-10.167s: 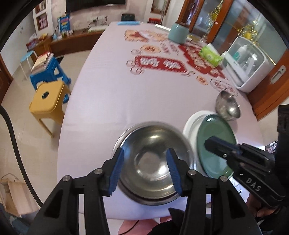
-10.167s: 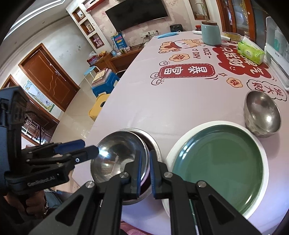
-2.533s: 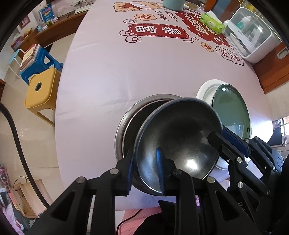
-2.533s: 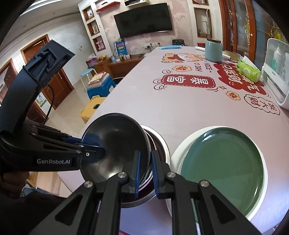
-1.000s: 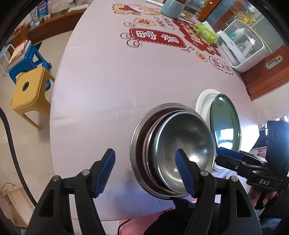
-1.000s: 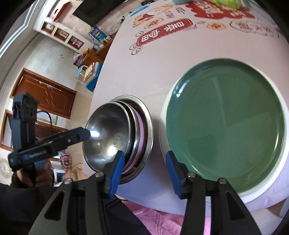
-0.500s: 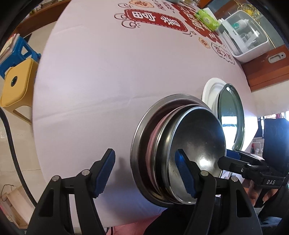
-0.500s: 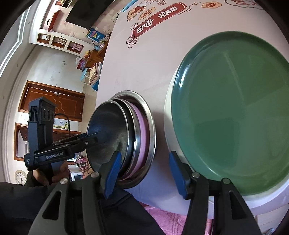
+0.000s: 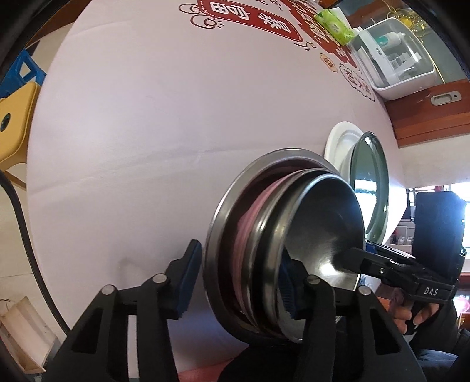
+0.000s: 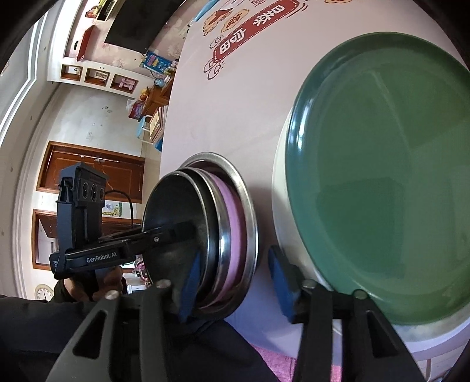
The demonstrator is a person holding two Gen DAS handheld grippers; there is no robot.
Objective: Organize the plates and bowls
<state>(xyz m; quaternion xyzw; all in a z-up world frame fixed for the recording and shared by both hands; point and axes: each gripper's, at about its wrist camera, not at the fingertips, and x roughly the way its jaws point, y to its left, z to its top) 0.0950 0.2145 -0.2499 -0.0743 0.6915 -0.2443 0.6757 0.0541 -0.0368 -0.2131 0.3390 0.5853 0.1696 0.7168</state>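
A living room with wooden doors, wall shelves and a dark television lies behind a large table (image 9: 141, 123) covered in a pale pink cloth printed with red and white Chinese-character banners; the characters are too distorted to read with certainty. At the near edge sits a green plate (image 10: 390, 164), resting on a white plate (image 9: 337, 147) whose rim shows around it. Just beside them stands a stack: a wide steel bowl (image 9: 232, 211) at the bottom, a pink bowl (image 10: 232, 211) nested in it, then two smaller steel bowls, the top steel bowl (image 9: 329, 223) being the innermost.

Far back on the table, a white lidded storage box (image 9: 402, 55) holds bottles, with a green tissue pack (image 9: 335, 25) near it. A yellow stool (image 9: 14, 117) stands on the floor.

The left gripper (image 9: 239, 279) is spread wide, one blue pad outside the stack's rim and the other inside the top bowl; its body reads "GenRobot.AI" in the right wrist view. The right gripper (image 10: 235, 282), marked "DAS", is likewise spread apart, straddling the stack's rim on the side nearest the plates, gripping nothing.
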